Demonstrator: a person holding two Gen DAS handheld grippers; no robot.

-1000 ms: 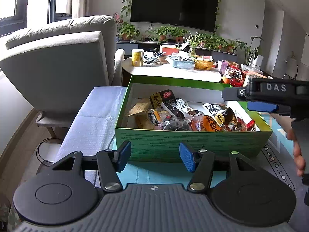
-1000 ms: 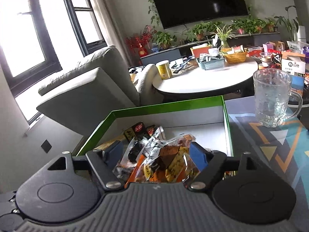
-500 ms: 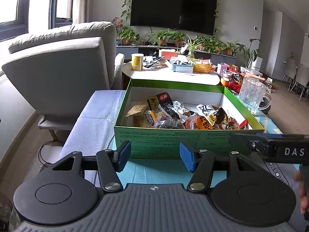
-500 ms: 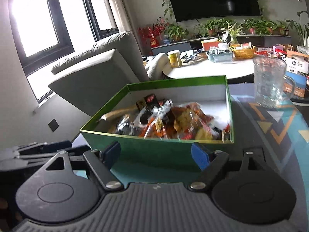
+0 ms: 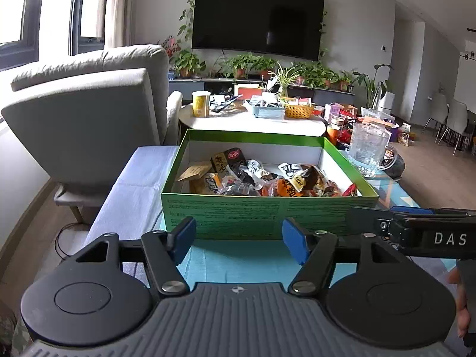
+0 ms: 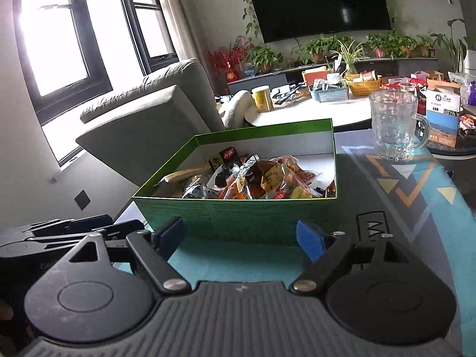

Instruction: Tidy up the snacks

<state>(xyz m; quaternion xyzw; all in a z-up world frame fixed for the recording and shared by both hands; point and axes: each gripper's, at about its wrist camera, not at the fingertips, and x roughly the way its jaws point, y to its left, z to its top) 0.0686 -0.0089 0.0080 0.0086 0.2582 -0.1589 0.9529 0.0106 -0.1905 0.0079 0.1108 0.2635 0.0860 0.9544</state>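
Both grippers sit empty near the green box [image 5: 267,214]: left gripper [image 5: 238,238] jaws opening, right gripper [image 6: 239,236] spread, nothing between. Snacks [image 5: 267,178] lie piled inside the box, so gathering looks done. Next move probably needs only a clear retreat.

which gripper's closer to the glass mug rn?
Right. The right gripper sits before the green box, mug diagonally beyond on its right. The left gripper is further left; its empty jaws are opening.
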